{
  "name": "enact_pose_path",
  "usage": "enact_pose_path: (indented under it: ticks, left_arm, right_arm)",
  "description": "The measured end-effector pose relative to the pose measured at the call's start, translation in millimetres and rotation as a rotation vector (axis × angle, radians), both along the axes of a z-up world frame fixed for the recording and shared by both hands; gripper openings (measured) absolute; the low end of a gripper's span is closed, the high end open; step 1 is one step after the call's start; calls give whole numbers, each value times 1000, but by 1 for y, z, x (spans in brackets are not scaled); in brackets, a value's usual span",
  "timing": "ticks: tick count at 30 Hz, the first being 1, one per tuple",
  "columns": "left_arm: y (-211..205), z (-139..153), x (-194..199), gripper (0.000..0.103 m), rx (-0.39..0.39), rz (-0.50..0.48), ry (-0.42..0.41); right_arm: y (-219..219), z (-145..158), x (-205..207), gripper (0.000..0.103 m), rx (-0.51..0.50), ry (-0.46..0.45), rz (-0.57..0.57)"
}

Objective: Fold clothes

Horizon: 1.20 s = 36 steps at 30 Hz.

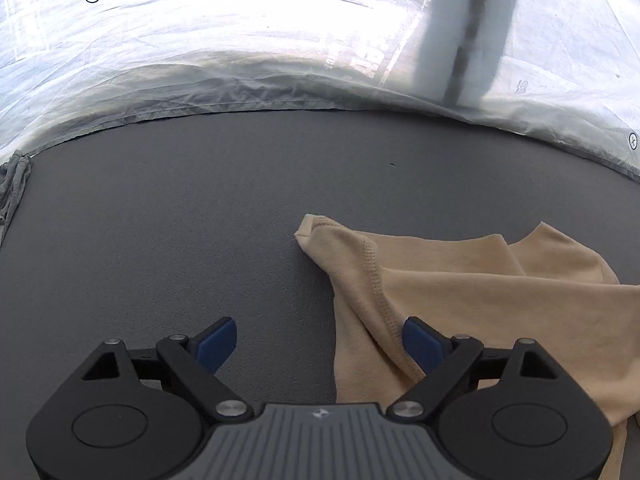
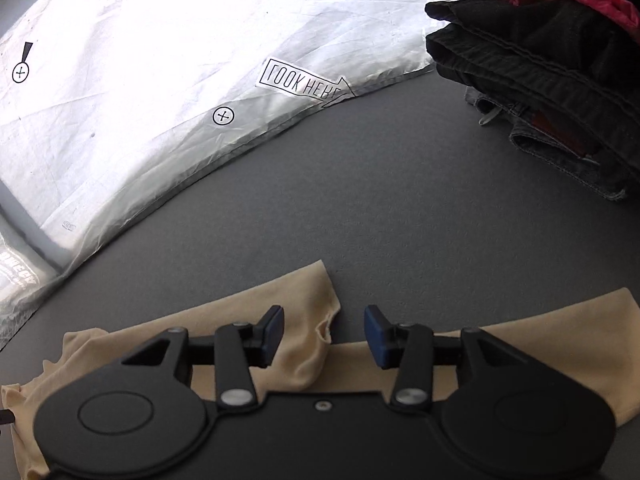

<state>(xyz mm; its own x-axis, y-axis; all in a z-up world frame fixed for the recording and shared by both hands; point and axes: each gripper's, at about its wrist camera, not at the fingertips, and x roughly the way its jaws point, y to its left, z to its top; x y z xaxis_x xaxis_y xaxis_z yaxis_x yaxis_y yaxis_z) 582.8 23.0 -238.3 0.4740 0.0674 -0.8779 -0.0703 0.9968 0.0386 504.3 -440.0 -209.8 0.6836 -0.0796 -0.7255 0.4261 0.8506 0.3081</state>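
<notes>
We see a dark grey bench point(image 1: 200, 208) with a crinkled white printed sheet point(image 1: 200, 40) spread along its far side. A stack of folded dark clothes point(image 2: 540, 80) sits at the bench's far right in the right wrist view. A tan garment point(image 1: 480, 300) lies rumpled on the bench, right under both grippers. Our left gripper point(image 1: 320, 340) stands wide open, one blue pad over bare bench, the other over the tan cloth, gripping nothing. Our right gripper point(image 2: 324, 336) is partly open above a bunched fold of that garment, its pads clear of the cloth.
</notes>
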Motion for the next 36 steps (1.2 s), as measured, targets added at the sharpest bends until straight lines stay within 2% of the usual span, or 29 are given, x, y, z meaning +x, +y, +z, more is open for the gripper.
enact_pose_path:
  ticks: [3,6,7,9,10,14,17,21,25,29,36]
  left_arm:
    - [1,-9,-4,101,-14,30,18]
    - [8,-16,-1,103,-55,59,25]
    - [10,-17,-1,103,-74,70,28]
    - [12,-16,0,103,-77,65,34]
    - [11,-16,0,103,-73,61,37]
    - [15,-7,-6,103,-55,77,49]
    - [19,-1,-16,103,-24,92,65]
    - [29,7,-41,103,-34,121,101]
    - [33,12,-74,103,-10,131,141]
    - [35,14,-121,103,-14,120,175]
    - [35,8,-199,103,-31,106,223]
  right_arm:
    - [1,-6,6,50,23,-5,1]
    - [1,-12,11,48,51,-14,12]
    - [1,-13,12,42,62,-13,4]
    - [-2,-15,13,13,93,-9,-7]
    - [-6,-15,12,5,136,-15,-20]
    - [-15,-6,-6,4,306,-141,-82]
    - [-17,2,-21,4,475,-234,-113]
    - [-9,1,-43,4,731,-332,-150]
    - [15,-17,-68,4,1026,-438,-182]
    - [50,-31,-85,4,1185,-426,-170]
    - [118,-31,-107,4,1250,-294,-27]
